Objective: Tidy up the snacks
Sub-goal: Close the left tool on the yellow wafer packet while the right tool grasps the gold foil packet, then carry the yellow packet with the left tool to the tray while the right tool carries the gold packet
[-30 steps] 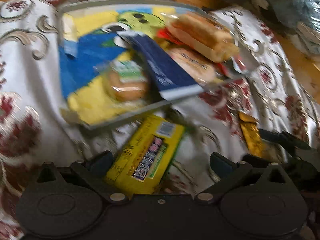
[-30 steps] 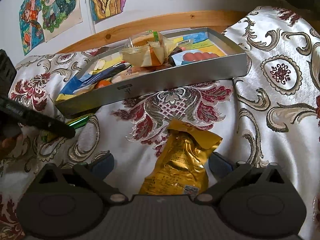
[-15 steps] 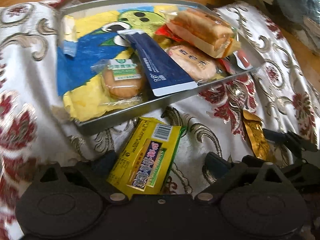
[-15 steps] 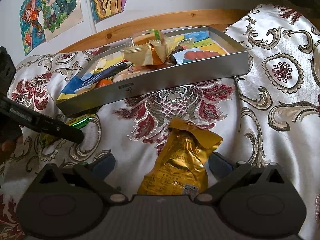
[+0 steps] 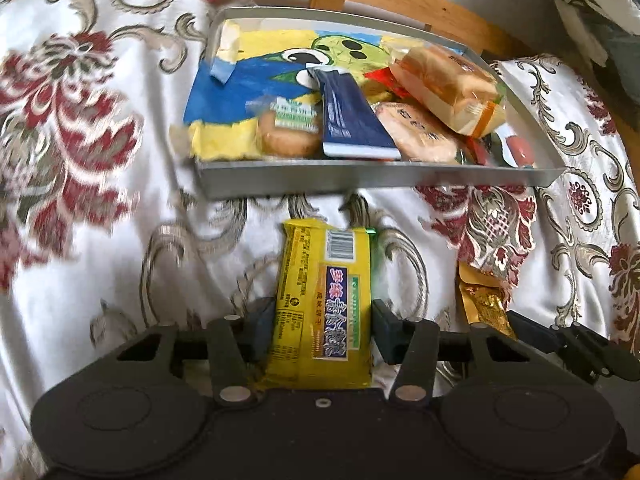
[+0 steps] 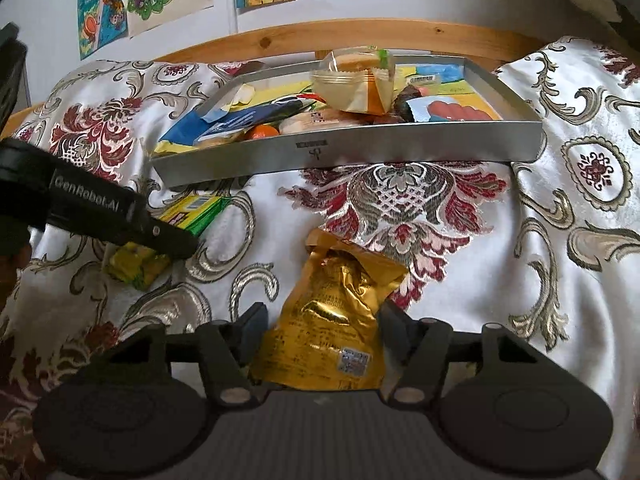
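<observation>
Closing in from both sides, the left gripper [image 5: 323,322] now has its two black fingers pressed against the long edges of the flat yellow biscuit packet [image 5: 323,300]; half a second ago those fingers stood well apart from it, with the packet lying at an angle between them. The packet now points straight ahead at the near wall of the shallow grey metal tray [image 5: 360,178], which faces the left wrist camera squarely instead of slanting. Whether the packet has left the white, red-flowered satin cloth [image 5: 100,208] cannot be told; in the right wrist view its far end seems to rest on the cloth just near the tray's left corner.

The right gripper [image 6: 320,330] has narrowed as well: its fingers sit against the sides of the crumpled gold foil pouch [image 6: 340,320], clamped on it or very nearly so, the pouch lying on the cloth near the tray's middle.

The tray already carries a dark blue wrapper [image 5: 352,120], a clear-wrapped round cake [image 5: 288,136] and a wrapped sponge slice [image 5: 448,84], with its left part free. Both remaining loose snacks thus look secured, so the likely next step is lifting each over the near wall.
</observation>
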Available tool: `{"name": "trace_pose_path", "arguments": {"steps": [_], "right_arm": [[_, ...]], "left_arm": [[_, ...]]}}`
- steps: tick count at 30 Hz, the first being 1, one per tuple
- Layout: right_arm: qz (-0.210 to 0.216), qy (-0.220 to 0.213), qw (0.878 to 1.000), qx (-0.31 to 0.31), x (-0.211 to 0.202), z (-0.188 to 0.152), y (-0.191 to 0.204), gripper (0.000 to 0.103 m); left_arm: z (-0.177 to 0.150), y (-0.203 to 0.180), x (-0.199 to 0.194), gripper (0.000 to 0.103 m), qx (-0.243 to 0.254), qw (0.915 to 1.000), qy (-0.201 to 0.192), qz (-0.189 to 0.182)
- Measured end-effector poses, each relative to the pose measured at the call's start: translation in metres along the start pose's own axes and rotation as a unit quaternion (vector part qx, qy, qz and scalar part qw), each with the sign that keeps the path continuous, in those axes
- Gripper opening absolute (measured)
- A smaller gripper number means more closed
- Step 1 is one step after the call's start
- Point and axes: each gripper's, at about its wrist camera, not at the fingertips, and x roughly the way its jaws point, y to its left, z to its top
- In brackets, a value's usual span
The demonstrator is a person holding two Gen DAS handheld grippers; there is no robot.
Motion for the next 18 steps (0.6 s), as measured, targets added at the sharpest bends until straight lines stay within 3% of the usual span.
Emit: {"name": "trace_pose_path", "arguments": {"steps": [12,18], "right_arm": [[0.009,0.027,0.999,-0.027,-0.03,-0.012,0.016,0.064],[-0.009,0.026,0.999,-0.034,-0.036,-0.017,0.021,0.069]], "left_arm": [[-0.06,-0.012,-0.028,0.05,-0.048,0.9986,0.003,-0.023],[-0.069,-0.022,-0.029,0.052,-0.003,0.9999,-0.007,-0.009]]}}
